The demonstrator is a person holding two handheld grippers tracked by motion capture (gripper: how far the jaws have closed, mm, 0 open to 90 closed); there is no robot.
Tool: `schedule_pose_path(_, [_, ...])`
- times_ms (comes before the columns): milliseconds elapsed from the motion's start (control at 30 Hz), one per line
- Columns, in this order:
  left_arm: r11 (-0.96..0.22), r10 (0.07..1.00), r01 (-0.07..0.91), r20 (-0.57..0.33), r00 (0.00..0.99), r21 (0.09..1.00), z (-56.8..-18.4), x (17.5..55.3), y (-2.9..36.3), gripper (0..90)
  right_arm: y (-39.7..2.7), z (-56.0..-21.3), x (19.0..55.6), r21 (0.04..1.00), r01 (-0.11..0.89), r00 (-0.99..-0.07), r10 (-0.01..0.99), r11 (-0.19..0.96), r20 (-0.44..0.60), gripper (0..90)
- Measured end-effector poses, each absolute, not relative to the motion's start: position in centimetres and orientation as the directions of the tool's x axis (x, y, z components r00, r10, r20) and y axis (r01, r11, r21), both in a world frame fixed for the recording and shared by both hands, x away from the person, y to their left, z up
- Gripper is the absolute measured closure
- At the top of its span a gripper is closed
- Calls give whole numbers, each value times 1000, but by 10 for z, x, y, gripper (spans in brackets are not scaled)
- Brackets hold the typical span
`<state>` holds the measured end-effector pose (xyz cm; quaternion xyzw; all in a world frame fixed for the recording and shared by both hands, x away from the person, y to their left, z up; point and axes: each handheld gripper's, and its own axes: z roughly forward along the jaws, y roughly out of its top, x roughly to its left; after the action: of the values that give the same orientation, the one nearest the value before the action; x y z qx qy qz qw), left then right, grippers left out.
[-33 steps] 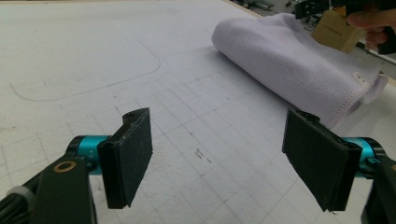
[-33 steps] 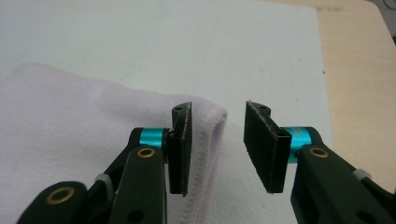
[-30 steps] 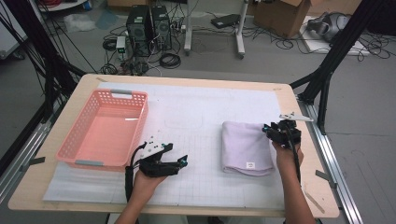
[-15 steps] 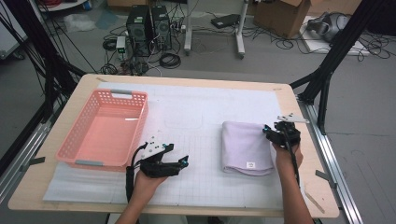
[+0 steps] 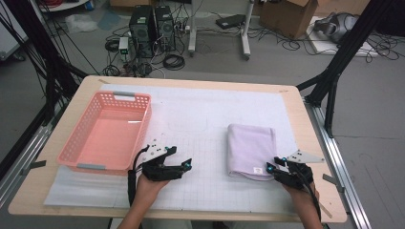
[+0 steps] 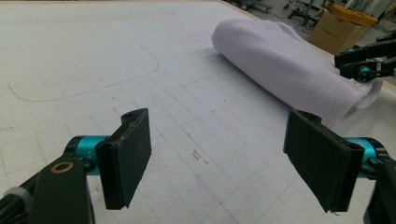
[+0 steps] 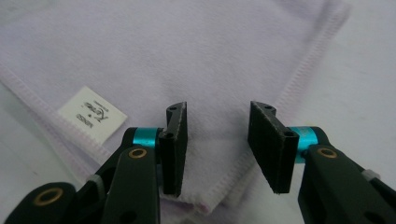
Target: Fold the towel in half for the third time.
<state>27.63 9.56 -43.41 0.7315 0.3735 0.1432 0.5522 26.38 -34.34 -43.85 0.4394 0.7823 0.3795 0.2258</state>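
While my right tool [image 5: 276,168] hangs half-open over the near corner of one folded lilac towel [image 5: 250,150], having just been opening, my left tool [image 5: 184,165] rests wide open. One pink basket [image 5: 107,131] sits left on the white-papered desk [image 5: 191,114]; cables litter the grey floor [image 5: 267,52].

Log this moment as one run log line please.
right tongs: open, over near corner of folded towel | left tongs: open, holding nothing | basket: left

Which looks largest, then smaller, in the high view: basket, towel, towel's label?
1. Basket, clearly the largest.
2. Towel, roughly half the basket's spread.
3. Label, a tiny white patch at the towel's near edge.
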Motion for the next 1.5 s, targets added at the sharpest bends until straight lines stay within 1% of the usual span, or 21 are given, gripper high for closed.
schedule_pose_path(33, [-105, 705, 387, -206, 679, 916, -434, 276, 96, 236, -346, -438, 263, 781, 532, -490, 871, 326, -30, 564])
schedule_pose_path(67, [-102, 703, 385, -208, 680, 917, -434, 276, 96, 230, -348, -438, 262, 780, 536, -486, 873, 322, -26, 563])
schedule_pose_path(167, [-94, 701, 373, -205, 683, 923, -434, 277, 98, 213, -355, -435, 254, 816, 515, -482, 876, 263, 22, 540])
schedule_pose_path(367, [-92, 684, 311, -167, 711, 946, -433, 276, 97, 164, -365, -429, 241, 848, 479, -477, 878, 227, 34, 421])
schedule_pose_path(467, [-100, 687, 323, -170, 707, 941, -433, 275, 96, 163, -368, -430, 238, 848, 477, -459, 888, 231, 16, 360])
schedule_pose_path(567, [-106, 692, 345, -180, 699, 933, -433, 275, 96, 172, -370, -430, 236, 856, 470, -450, 893, 215, 23, 314])
schedule_pose_path(633, [-90, 696, 364, -203, 689, 927, -434, 276, 97, 182, -370, -429, 236, 862, 464, -451, 892, 205, 31, 291])
schedule_pose_path(700, [-75, 689, 380, -227, 688, 922, -433, 276, 98, 172, -369, -428, 236, 864, 459, -449, 893, 207, 25, 269])
schedule_pose_path(833, [-69, 691, 374, -226, 687, 925, -433, 275, 99, 175, -371, -429, 238, 869, 451, -449, 893, 202, 26, 201])
schedule_pose_path(1300, [-58, 694, 369, -228, 683, 928, -434, 271, 101, 185, -371, -429, 238, 866, 447, -459, 889, 225, 6, 190])
schedule_pose_path(1500, [-57, 696, 373, -230, 680, 926, -434, 271, 101, 184, -372, -427, 237, 870, 443, -455, 890, 216, 10, 190])
